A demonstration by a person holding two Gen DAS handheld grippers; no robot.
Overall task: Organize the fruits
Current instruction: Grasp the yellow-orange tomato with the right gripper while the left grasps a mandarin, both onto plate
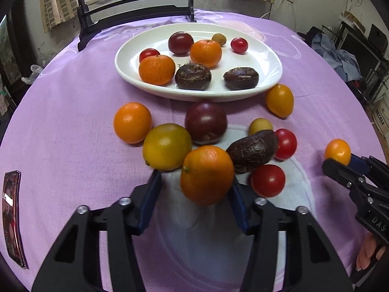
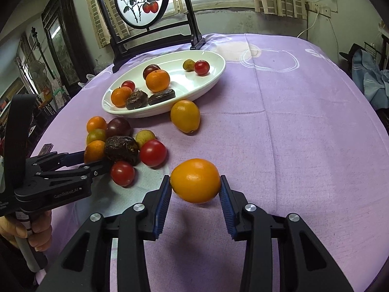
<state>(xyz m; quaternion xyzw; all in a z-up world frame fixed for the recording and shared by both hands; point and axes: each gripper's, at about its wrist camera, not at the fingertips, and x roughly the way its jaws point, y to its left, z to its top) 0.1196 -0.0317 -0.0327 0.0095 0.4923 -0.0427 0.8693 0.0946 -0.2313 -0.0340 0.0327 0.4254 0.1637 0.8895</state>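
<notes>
My left gripper (image 1: 195, 185) is open around an orange fruit (image 1: 206, 175) at the near edge of a pile of loose fruits; its right pad touches the fruit, its left pad stands apart. My right gripper (image 2: 195, 189) is shut on a yellow-orange oval fruit (image 2: 195, 180) held just above the cloth; it also shows in the left wrist view (image 1: 337, 151). A white oval plate (image 1: 262, 53) at the back holds two oranges, dark chestnut-like fruits, red tomatoes and a plum.
The pile holds a yellow fruit (image 1: 167, 147), a dark plum (image 1: 206, 122), an orange (image 1: 132, 122), a wrinkled brown fruit (image 1: 252, 150) and red tomatoes (image 1: 268, 180). Another yellow fruit (image 2: 185, 116) lies by the plate. A phone (image 1: 12, 216) lies at left. A framed screen (image 2: 142, 1) stands behind the plate.
</notes>
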